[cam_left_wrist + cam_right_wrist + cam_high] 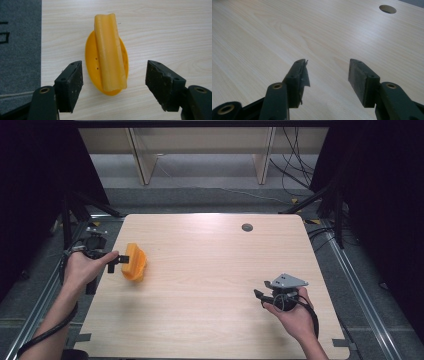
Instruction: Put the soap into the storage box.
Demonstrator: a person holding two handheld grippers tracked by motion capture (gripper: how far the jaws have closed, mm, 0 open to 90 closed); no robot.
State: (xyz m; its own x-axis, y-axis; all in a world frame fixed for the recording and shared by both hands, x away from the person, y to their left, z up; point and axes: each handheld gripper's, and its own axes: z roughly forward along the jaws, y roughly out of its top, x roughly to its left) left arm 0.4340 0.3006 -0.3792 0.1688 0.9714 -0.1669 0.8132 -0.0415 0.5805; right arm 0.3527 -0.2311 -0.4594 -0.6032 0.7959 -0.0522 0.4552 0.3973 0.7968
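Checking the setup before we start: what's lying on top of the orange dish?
A long yellow bar lies lengthwise on the orange dish, overhanging both ends. Small holes show in the dish beside it; whatever lies under the bar is covered.

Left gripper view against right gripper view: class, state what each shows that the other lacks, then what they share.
The left gripper view alone has an orange oval dish carrying a paler ridged yellow block laid lengthwise, and grey floor past the table's edge. The right gripper view alone has a round hole in the tabletop. Both share the light wooden table and an open pair of black jaws with nothing between.
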